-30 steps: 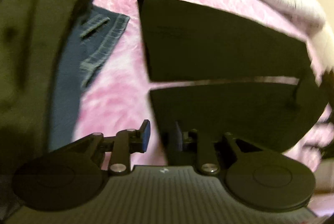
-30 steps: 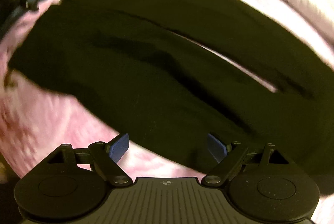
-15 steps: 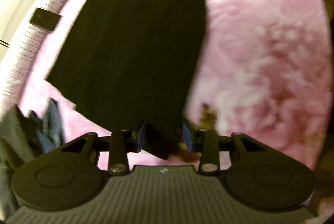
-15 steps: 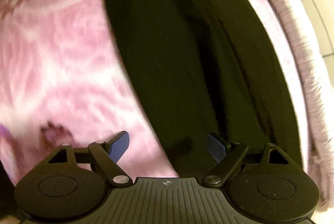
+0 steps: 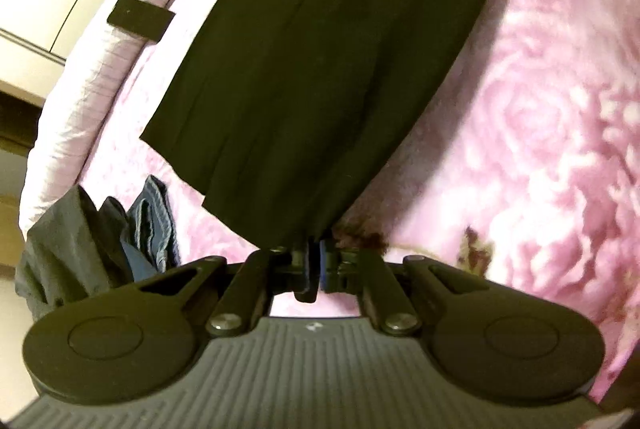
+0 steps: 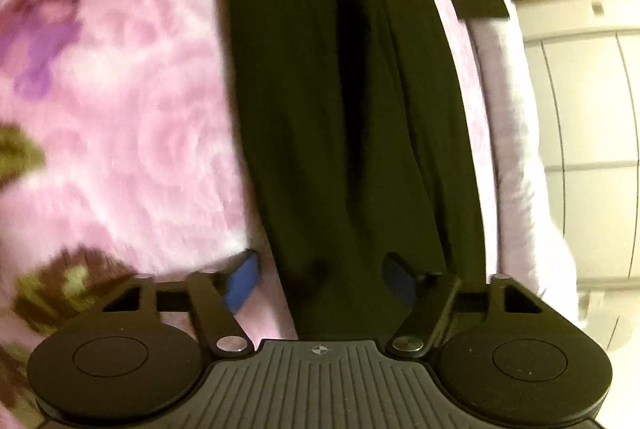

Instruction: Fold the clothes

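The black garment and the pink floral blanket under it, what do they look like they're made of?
Black garment: seemingly a thin, matte woven or knit cloth; it lies flat with soft creases and no sheen. Pink floral blanket: likely plush fleece; its surface looks fuzzy, with soft-edged printed roses.

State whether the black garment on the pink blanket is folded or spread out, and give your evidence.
Folded lengthwise. The black garment lies as a long narrow strip on the pink blanket, with stacked layer edges showing at its near end.

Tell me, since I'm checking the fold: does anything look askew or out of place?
Nothing is damaged or spilled. The black garment lies long and mostly flat on the pink blanket, with lengthwise creases. The one untidy spot is a crumpled heap of clothes at the blanket's edge.
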Available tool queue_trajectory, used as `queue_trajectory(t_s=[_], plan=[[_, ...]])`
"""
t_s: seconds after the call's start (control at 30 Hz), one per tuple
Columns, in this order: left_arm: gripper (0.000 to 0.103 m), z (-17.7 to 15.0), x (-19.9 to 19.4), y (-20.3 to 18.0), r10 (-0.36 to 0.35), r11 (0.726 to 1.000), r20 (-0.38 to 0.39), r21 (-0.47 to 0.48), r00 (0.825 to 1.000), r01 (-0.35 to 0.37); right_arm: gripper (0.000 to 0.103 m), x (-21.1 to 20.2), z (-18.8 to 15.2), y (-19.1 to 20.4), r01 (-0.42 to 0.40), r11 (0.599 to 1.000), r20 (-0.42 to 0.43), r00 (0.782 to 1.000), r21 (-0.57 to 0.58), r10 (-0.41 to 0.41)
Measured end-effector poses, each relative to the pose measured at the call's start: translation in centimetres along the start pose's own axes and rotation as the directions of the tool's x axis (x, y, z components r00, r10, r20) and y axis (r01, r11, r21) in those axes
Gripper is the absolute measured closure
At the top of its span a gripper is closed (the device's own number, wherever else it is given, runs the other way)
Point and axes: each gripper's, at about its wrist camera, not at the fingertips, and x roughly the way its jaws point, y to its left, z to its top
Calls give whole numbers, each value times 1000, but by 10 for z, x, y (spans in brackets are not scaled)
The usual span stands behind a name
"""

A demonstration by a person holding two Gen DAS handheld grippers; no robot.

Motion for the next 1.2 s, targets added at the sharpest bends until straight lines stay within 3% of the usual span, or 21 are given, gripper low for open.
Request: queue_trajectory(t_s=[0.07, 0.1, 0.13, 0.27, 0.43, 0.6, 0.8, 0.97, 1.0, 1.1, 1.13, 1.17, 1.2], plan=[[101, 0, -8, 0, -15, 1000, -13, -21, 1000, 15, 70, 1, -5, -2, -5, 1000, 15, 1000, -4, 5], [101, 0, -13, -1, -22, 999, -18, -28, 1000, 21, 79, 2, -7, -4, -13, 1000, 16, 1000, 3, 13], [101, -1, -18, -2, -27, 999, -22, -30, 999, 26, 100, 2, -9, -7, -22, 1000, 17, 1000, 10, 21], [101, -4, -44, -13, -59, 996, -39, -68, 998, 56, 103, -4, -16, -18, -57, 998, 27, 998, 36, 56], [101, -4, -74, -36, -104, 991, -59, -89, 993, 99, 103, -46, -29, -24, -106, 993, 41, 994, 46, 104], [101, -12, -63, -60, -143, 988, -109, -71, 984, 136, 103, -47, -25, -7, -164, 986, 34, 986, 37, 163], [97, -11, -54, -56, -191, 980, -143, -83, 971, 181, 101, -32, -25, 3, -182, 983, 10, 983, 24, 182], [88, -3, -64, -35, -237, 967, -119, -124, 964, 223, 98, -49, -38, -14, -200, 972, -30, 978, 125, 206], [88, 0, -66, -29, -245, 964, -107, -133, 964, 230, 95, -52, -41, -18, -199, 969, -46, 977, 148, 207], [79, 11, -65, -9, -257, 959, -70, -142, 964, 245, 66, -60, -54, -27, -183, 958, -121, 970, 219, 213], [78, 16, -61, -2, -253, 961, -60, -136, 966, 243, 51, -63, -59, -30, -180, 952, -142, 965, 249, 219], [78, 20, -58, 6, -248, 962, -50, -130, 967, 240, 45, -64, -62, -34, -175, 945, -158, 962, 278, 224], [78, 24, -54, 13, -244, 963, -40, -124, 969, 238, 45, -66, -65, -39, -168, 937, -174, 958, 306, 229]])
